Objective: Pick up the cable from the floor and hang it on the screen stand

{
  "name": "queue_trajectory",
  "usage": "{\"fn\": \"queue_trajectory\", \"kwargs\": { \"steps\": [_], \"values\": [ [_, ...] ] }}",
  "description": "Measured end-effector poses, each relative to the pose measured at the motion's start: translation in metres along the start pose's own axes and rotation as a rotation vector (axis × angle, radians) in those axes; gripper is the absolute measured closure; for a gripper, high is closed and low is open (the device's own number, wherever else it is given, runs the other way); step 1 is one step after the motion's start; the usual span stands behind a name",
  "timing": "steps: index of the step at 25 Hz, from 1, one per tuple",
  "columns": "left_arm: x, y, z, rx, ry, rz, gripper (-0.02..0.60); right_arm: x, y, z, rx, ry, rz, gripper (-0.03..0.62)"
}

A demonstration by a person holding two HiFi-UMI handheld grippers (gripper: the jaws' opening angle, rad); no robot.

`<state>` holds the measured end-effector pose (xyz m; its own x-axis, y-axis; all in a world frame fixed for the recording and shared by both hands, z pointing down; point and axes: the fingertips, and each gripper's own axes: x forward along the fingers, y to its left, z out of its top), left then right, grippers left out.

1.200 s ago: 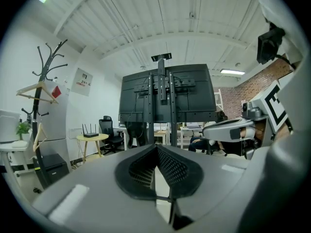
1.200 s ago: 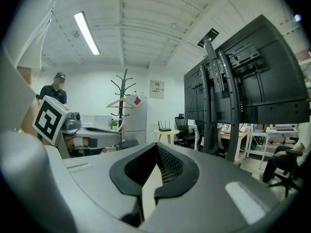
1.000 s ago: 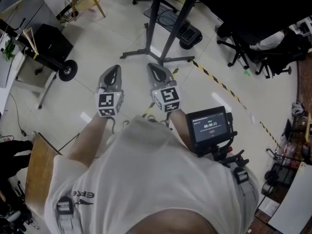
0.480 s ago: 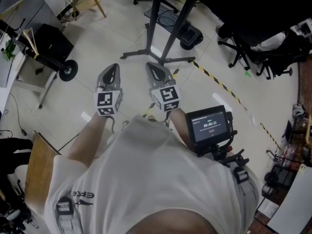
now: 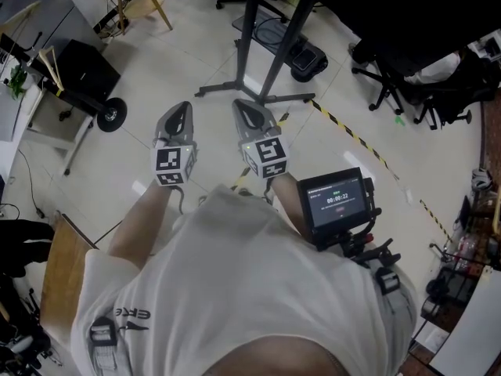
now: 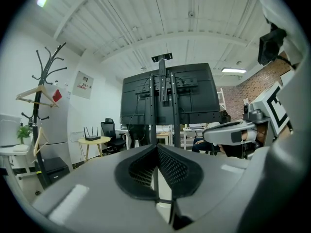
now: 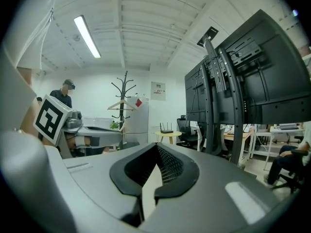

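**A:** Head view: where is the cable?

**B:** I take it to be the dark cable (image 5: 272, 28) coiled on the floor (image 5: 156, 77) at the stand's (image 5: 244, 49) foot, though I can't be sure. That puts it at twelve o'clock from both hands. The right hand-held gripper (image 5: 250, 114) is nearer to it than the left hand-held gripper (image 5: 180, 114).

**A:** Left gripper view?

**B:** The jaws are together with nothing between them. The stand is dead ahead at twelve, and the floor is hidden.

**A:** Right gripper view?

**B:** Closed and empty as well, with the stand at two o'clock. I'd say both need to open and drop forward.
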<state>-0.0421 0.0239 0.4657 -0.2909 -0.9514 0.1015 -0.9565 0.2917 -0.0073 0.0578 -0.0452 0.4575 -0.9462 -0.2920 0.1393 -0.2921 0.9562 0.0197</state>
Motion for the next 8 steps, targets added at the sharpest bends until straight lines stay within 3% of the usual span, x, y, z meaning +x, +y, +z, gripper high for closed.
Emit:
{"fn": "queue_trajectory", "kwargs": {
  "steps": [8],
  "values": [
    [0.0016,0.0054,0.0014,0.0,-0.02,0.023,0.58,0.0044,0.0001,0.0051,-0.008,-0.02,0.006,0.58]
  ]
}}
